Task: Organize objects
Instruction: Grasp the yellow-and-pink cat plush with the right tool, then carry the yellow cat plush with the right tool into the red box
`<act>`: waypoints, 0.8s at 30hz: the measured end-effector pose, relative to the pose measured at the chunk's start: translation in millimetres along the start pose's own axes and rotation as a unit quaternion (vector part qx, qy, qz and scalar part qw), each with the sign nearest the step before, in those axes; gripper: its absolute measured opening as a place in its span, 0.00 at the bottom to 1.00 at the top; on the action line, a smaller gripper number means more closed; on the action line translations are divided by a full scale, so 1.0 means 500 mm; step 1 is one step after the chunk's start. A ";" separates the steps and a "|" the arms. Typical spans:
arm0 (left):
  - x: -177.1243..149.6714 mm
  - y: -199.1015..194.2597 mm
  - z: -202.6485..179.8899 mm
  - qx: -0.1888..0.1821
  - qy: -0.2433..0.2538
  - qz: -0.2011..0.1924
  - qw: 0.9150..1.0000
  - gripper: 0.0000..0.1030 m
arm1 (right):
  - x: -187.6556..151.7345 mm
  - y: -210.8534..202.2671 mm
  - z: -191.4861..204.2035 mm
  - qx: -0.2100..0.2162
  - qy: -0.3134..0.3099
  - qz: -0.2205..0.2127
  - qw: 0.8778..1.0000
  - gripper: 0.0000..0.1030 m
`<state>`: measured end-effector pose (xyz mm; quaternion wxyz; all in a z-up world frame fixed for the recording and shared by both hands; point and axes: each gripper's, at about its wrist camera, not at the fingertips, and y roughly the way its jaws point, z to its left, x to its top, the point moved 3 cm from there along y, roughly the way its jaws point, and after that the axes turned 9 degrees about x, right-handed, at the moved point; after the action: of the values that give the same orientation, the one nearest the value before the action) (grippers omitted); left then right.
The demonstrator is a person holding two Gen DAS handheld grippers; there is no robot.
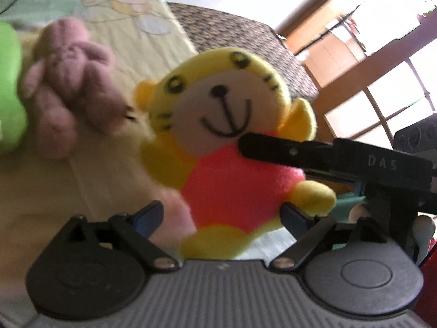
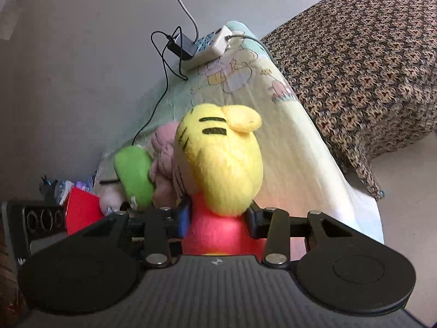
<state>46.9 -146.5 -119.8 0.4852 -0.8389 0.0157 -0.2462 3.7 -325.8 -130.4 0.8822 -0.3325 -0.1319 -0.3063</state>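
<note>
"DAS" reads in pale letters on my right gripper (image 1: pixel 245 143), lower right of the left view, its pads clamped on the fuzzy yellow tiger (image 2: pixel 218 164) at its red waist, centre frame. My left gripper (image 1: pixel 221 216) stands apart around its legs, not pressing.

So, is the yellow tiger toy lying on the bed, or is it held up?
Held up. The right gripper pinches the yellow tiger toy at its red body, and the toy stands upright above the bedsheet. The left gripper is open around it.
</note>
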 end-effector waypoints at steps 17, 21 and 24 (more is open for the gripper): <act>-0.034 -0.191 0.013 0.002 0.040 -0.112 0.993 0.84 | -0.045 -0.018 0.139 0.078 -0.021 -0.012 0.997 0.40; -0.047 -0.289 0.063 0.032 0.045 -0.162 0.985 0.84 | -0.049 0.019 0.230 0.113 -0.051 -0.010 0.992 0.40; -0.061 -0.369 0.118 0.054 0.039 -0.194 0.979 0.84 | -0.058 0.062 0.314 0.140 -0.076 -0.008 0.987 0.40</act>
<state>6.3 6.7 -4.1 0.4717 -0.7884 -0.1420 -0.3684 -3.9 -189.8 -41.8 0.9049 -0.2267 -0.2433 -0.2655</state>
